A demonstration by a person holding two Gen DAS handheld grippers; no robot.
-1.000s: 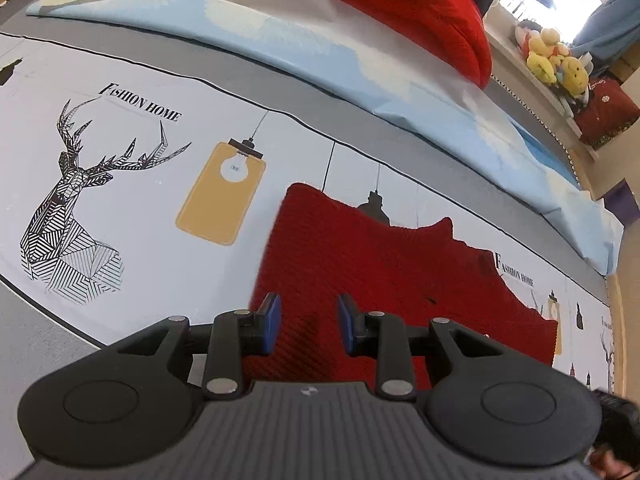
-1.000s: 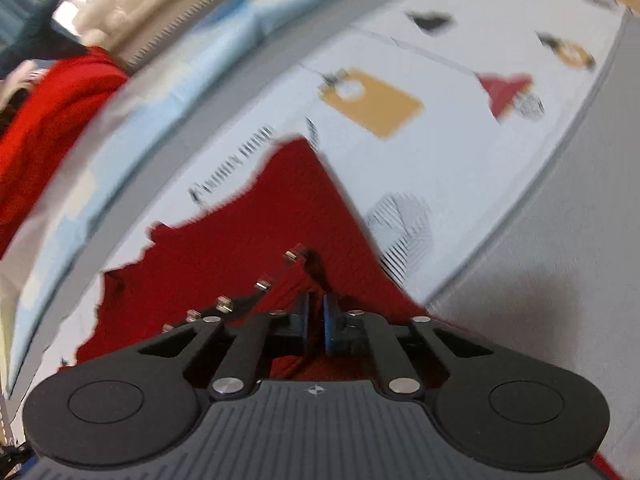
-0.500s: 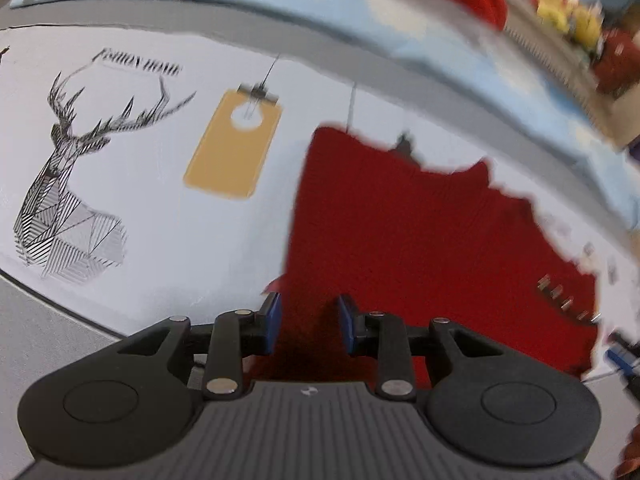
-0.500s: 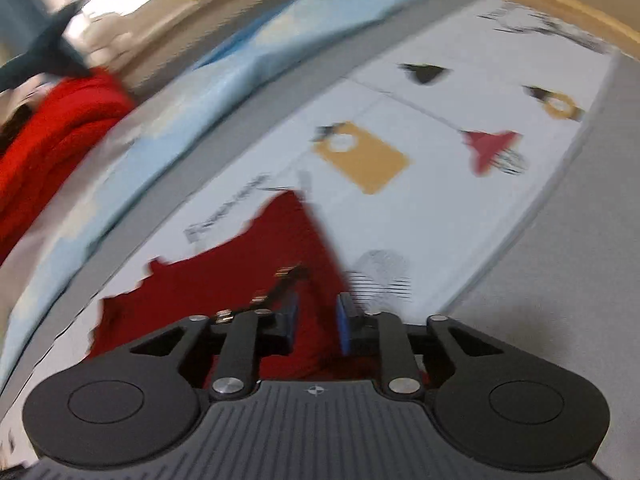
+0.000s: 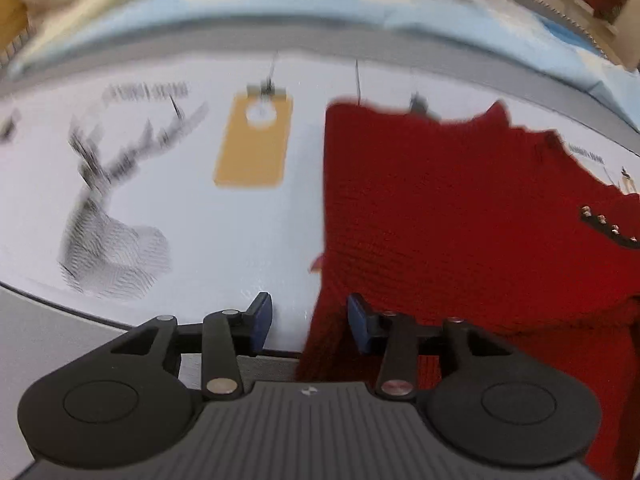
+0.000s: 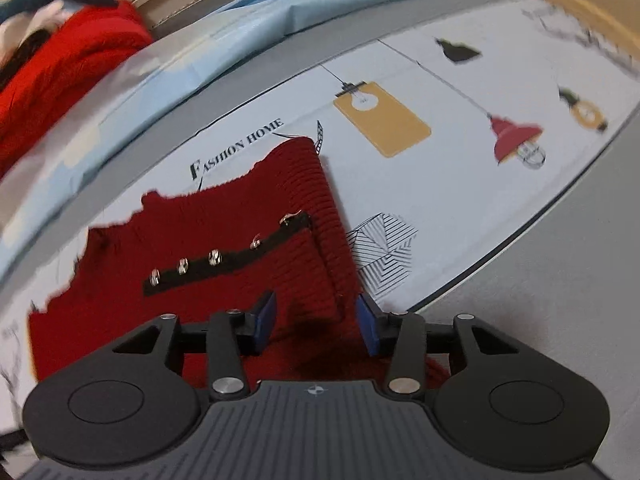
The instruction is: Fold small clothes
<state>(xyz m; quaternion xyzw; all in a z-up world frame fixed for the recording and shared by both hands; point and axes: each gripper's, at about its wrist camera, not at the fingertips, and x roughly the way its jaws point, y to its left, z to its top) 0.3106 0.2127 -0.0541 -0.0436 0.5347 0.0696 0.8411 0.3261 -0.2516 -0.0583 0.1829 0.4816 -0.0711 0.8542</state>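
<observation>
we were in the middle of folding the red sweater (image 6: 224,248). it lay flat on the white sheet (image 6: 460,184), with 1 side part already folded over the body. a black strip (image 6: 224,260) with 5 silver studs ran across it.

our right tongs (image 6: 316,322) had just been opening. the blue pads stood about half open over the folded edge, with knit between them, but they did not squeeze it. our left tongs (image 5: 310,322) had just been opening too. they were about half open at the other side edge of the sweater (image 5: 460,216), with the edge between the pads and nothing held.

we thought the last fold was let go. next, we think, each tongs needed a new grip on an edge or a corner, so the knit could be lifted and laid over itself evenly.

the sheet had a deer (image 5: 108,216), a yellow tag (image 6: 380,118), a red lamp (image 6: 516,136) and words on it. behind it lay a blue cloth (image 6: 280,12) and a red pile (image 6: 68,64).
</observation>
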